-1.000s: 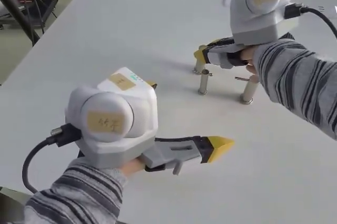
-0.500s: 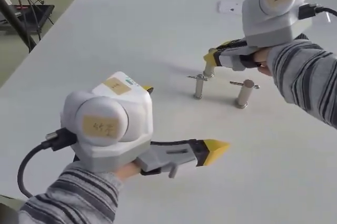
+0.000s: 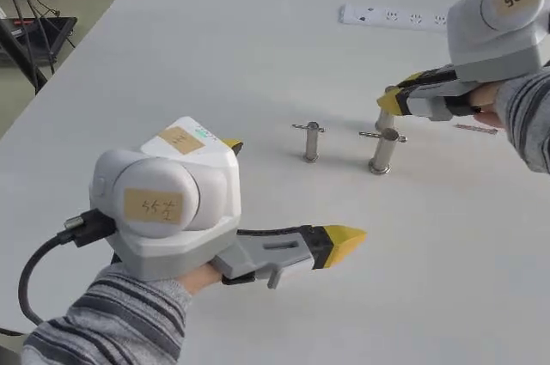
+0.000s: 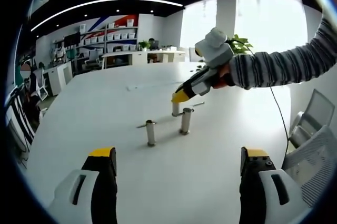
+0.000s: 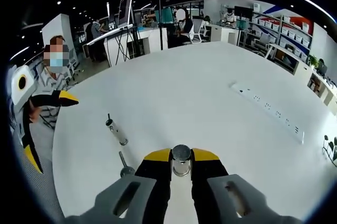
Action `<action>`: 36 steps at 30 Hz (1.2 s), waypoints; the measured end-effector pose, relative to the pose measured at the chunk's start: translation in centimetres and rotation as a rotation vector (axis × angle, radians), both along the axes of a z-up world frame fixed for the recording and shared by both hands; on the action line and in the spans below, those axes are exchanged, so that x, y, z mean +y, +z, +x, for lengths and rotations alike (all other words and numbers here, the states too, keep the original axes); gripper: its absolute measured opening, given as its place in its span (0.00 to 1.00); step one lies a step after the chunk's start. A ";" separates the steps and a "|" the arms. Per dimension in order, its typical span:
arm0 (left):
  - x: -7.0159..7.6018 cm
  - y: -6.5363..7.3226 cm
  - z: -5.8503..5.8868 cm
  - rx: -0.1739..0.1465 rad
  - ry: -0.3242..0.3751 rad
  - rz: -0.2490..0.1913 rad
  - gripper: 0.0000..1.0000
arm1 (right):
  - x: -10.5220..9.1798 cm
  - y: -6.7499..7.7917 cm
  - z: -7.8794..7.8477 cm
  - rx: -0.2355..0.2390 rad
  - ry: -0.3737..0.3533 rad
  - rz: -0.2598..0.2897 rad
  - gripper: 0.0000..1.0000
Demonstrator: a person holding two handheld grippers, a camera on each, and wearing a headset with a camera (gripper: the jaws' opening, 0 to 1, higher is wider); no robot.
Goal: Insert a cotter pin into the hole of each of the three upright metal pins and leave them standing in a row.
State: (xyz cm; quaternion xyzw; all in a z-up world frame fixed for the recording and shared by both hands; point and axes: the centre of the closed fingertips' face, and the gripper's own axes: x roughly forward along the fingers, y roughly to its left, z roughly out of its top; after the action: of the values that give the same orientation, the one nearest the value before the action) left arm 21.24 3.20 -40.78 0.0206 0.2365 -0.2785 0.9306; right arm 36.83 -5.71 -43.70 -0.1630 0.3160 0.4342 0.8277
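While the right gripper [image 3: 391, 103] is clenching its jaws on the head of the third metal pin [image 5: 181, 162], seemingly steadying it upright on the bench [image 3: 215, 47], the left gripper [image 3: 344, 240] is hovering apart, jaws released and empty. The first metal pin [image 3: 311, 145] and second metal pin [image 3: 381, 154] are standing beside it, each carrying a fitted cotter pin [image 3: 307, 127] crosswise; a likely spare cotter pin [image 3: 475, 129] is lying nearby.

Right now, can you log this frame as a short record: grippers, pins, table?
left gripper: jaws open, empty
right gripper: jaws shut on third metal pin
first metal pin: upright, cotter pin through its top
second metal pin: upright, second cotter pin through its top
table: white, power strip at far side
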 end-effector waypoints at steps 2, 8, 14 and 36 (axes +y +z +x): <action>-0.1 0.0 0.1 0.000 -0.001 0.000 0.97 | -0.9 0.0 -0.1 -0.001 -0.011 -0.006 0.08; -0.2 0.1 0.1 -0.004 -0.005 0.001 0.97 | -3.5 -0.5 -0.2 0.008 -0.033 -0.019 0.08; 0.0 0.0 0.0 0.001 -0.004 0.007 0.96 | -5.2 -0.5 -0.6 0.004 -0.038 -0.023 0.08; -0.2 0.1 -0.7 0.002 -0.020 0.012 0.95 | -4.9 0.1 -7.2 0.006 0.232 -0.022 0.08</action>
State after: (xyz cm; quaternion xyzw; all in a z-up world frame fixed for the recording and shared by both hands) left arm 20.51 3.00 -40.65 0.0282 0.2386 -0.2866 0.9274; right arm 29.68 -10.61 -43.61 -0.2062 0.3020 0.5240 0.7692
